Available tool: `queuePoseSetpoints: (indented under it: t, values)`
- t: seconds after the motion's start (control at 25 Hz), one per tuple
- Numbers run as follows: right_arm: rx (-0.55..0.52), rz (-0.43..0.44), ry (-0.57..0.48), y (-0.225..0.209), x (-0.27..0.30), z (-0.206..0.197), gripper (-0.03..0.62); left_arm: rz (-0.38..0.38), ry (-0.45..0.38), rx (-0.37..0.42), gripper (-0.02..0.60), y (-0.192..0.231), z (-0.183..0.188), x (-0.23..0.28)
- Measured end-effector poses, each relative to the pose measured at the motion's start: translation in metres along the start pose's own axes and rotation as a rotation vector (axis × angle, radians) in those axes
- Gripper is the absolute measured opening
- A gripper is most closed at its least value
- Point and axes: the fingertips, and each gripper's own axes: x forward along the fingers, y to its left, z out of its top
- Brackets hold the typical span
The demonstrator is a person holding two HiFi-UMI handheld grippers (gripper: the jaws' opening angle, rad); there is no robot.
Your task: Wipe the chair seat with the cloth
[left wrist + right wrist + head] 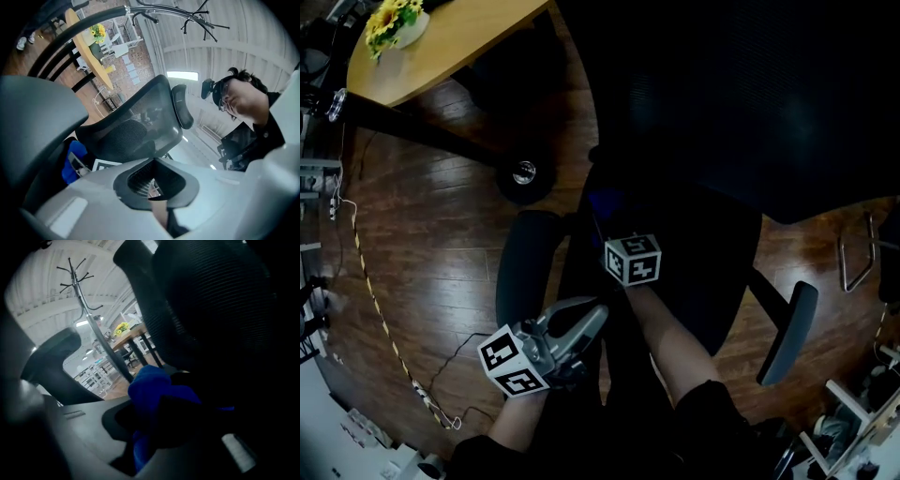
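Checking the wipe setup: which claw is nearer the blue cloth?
Right. The right claw grips the cloth; the left claw hangs apart, beside the armrest.

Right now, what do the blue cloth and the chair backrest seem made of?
The blue cloth looks like soft fabric, maybe microfiber: it bunches in rounded matte folds. The chair backrest looks like black woven mesh, with a fine ribbed weave.

Blue cloth wadded in right claw, at rear of the black chair seat.
Cloth (154, 390) is bright blue and crumpled into a bunch, with the right claw (151, 434) clamped on it. It sits low over the back-left part of the chair seat (712, 272), close to the base of the mesh backrest (750, 94). Seat is black and roughly level. It's too dark to confirm cloth-to-seat contact.
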Motion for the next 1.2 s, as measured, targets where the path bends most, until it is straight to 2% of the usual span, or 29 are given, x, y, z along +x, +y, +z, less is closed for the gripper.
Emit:
queuePoseSetpoints:
  t: [0.08, 0.16, 0.28, 0.48, 0.68, 1.0, 1.2]
  values:
    - [-0.046, 0.048, 0.041, 0.033, 0.024, -0.012, 0.064, 0.003, -0.024, -0.007, -0.008, 0.002, 0.004, -0.010]
    - [-0.119, 0.040, 0.096, 0.045, 0.036, -0.023, 0.064, 0.010, -0.040, -0.010, -0.008, 0.004, 0.006, -0.016]
    - [-0.161, 0.000, 0.114, 0.037, 0.039, -0.026, 0.063, 0.011, -0.046, -0.006, -0.008, 0.007, 0.008, -0.021]
    - [-0.157, -0.068, 0.094, 0.010, 0.021, -0.032, 0.063, 0.008, -0.025, -0.008, -0.008, 0.007, 0.003, -0.025]
    - [-0.115, -0.225, 0.072, -0.061, -0.031, -0.039, 0.063, -0.008, 0.014, 0.004, -0.008, 0.004, -0.004, -0.019]
    - [-0.055, -0.540, 0.072, -0.199, -0.181, -0.057, 0.063, -0.078, 0.099, 0.012, -0.008, -0.014, -0.027, 0.010]
    - [0.062, -0.708, 0.007, -0.240, -0.267, -0.062, 0.063, -0.113, 0.136, 0.009, -0.008, -0.026, -0.037, 0.023]
